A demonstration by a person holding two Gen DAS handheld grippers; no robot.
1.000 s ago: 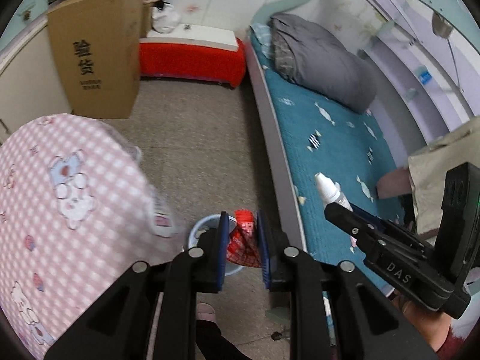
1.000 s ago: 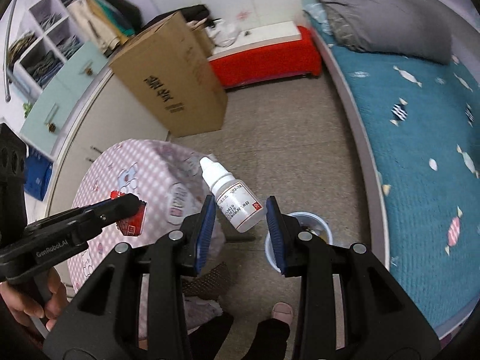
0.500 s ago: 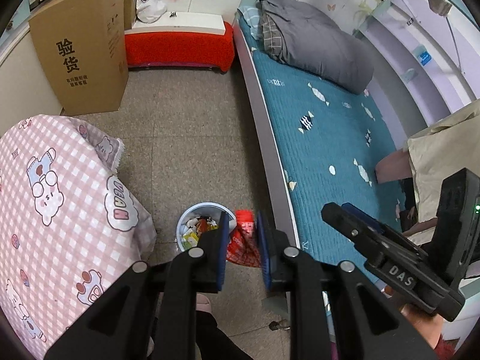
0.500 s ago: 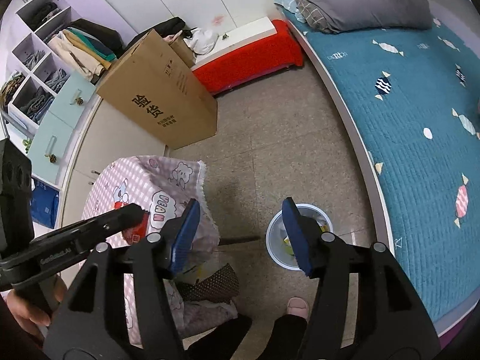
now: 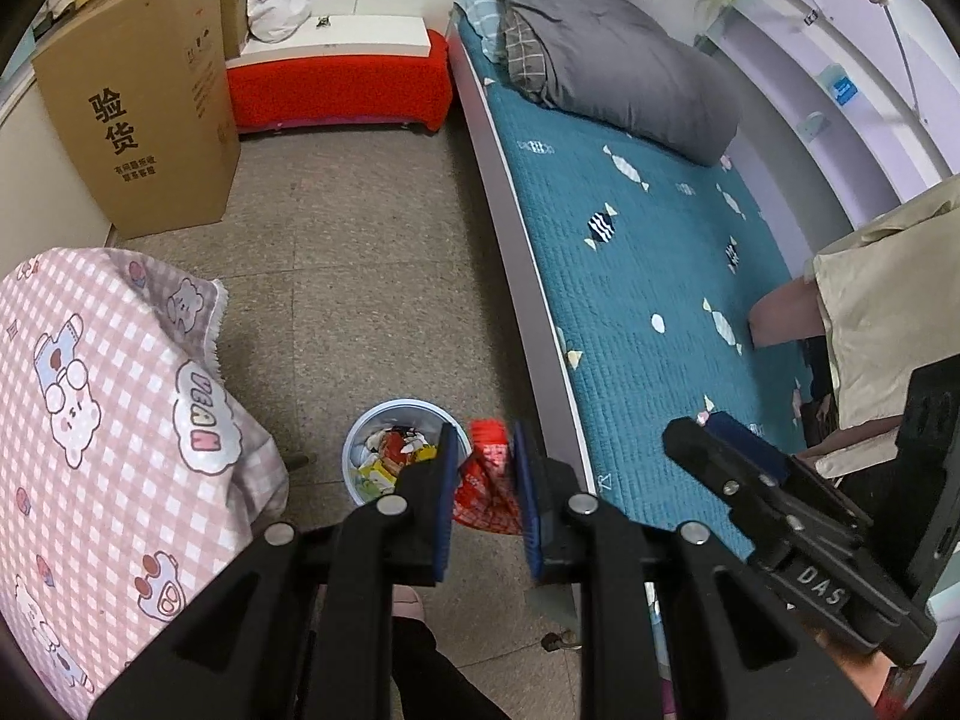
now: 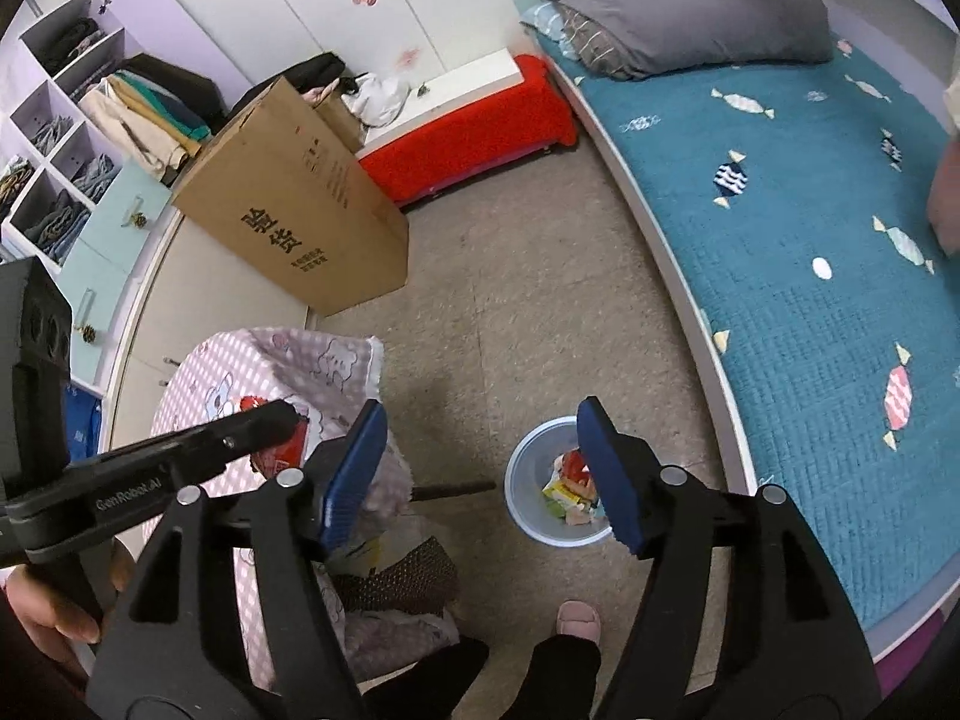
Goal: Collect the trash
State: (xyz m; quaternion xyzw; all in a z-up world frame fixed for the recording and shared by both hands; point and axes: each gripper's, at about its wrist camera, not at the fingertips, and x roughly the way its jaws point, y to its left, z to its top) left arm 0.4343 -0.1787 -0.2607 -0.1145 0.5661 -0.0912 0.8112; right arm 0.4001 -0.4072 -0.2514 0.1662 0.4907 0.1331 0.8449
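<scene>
The cardboard box (image 5: 144,114) standing on the floor bears 2 large black characters, 验货, printed one above the other on its side, with 2 rows of smaller print beneath them that are too small to read. The pink checked tablecloth (image 5: 90,396) carries a cloud-shaped patch lettered "BEAN". The right gripper (image 5: 708,438), seen from the left wrist camera, is marked "DAS" in white on its black body. The left gripper (image 6: 282,426), seen from the right wrist camera, is marked "GenRobot.AI" along its arm.
</scene>
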